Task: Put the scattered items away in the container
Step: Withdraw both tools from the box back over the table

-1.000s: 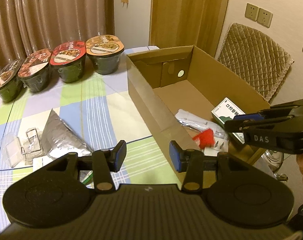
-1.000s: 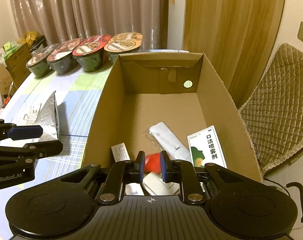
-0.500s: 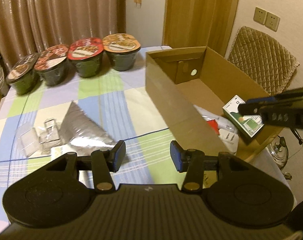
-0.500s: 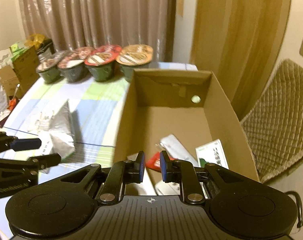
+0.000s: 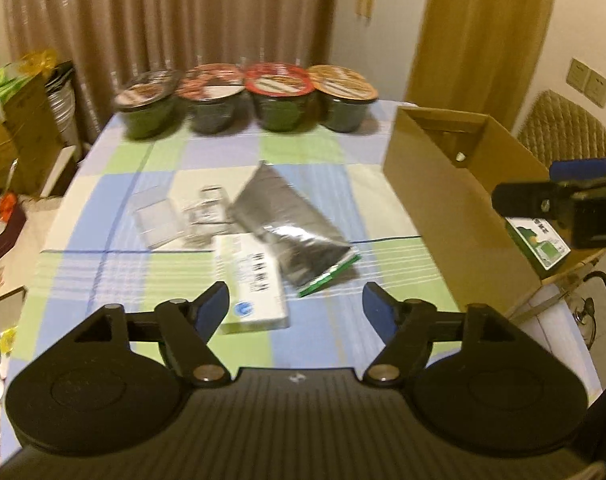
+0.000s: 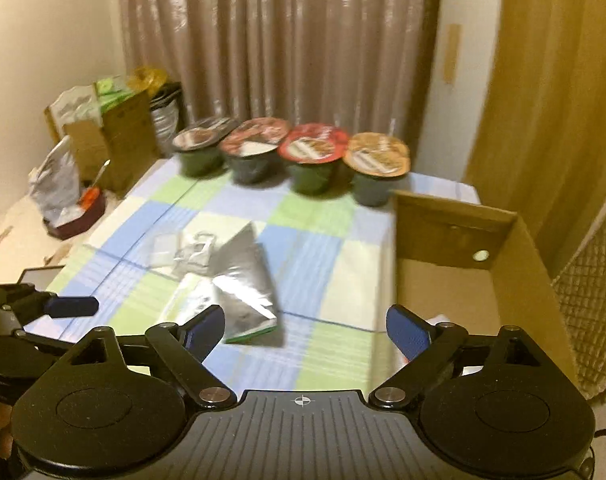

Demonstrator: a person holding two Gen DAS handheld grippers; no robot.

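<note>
jaws: both sets gaping wide and empty now, left gripper (image 5: 295, 300) and right gripper (image 6: 305, 330) alike; the right one was pinched nearly closed a second ago, down over the red packet in the box
what changed: right gripper has backed up out of the cardboard box (image 6: 515, 276) and swung toward the table, so looks like that drop-off is done; left has pulled back too and its view now takes in the whole scatter
container: box sits at the right edge of the worktop (image 5: 103, 280), open top; from the left view you can only see a green and white carton (image 5: 539, 240) poking out inside, rest is hidden behind the wall
still out: silver foil pouch (image 5: 287, 220) lying flat mid-table, white box with printed text (image 5: 255, 280) just beside it and partly tucked under its edge, plus a clear plastic case (image 5: 155, 220) and some clear wrapped bits next to that, too blurry to call
closest target: the white box is right in front of the left jaws, basically between the tips, so my guess is that goes next
not sure about: four instant noodle bowls (image 5: 279, 96) lined up along the far edge, neat row, maybe not part of the mess
progress: roughly halfway i'd say, a few things in, three or four to go
</note>
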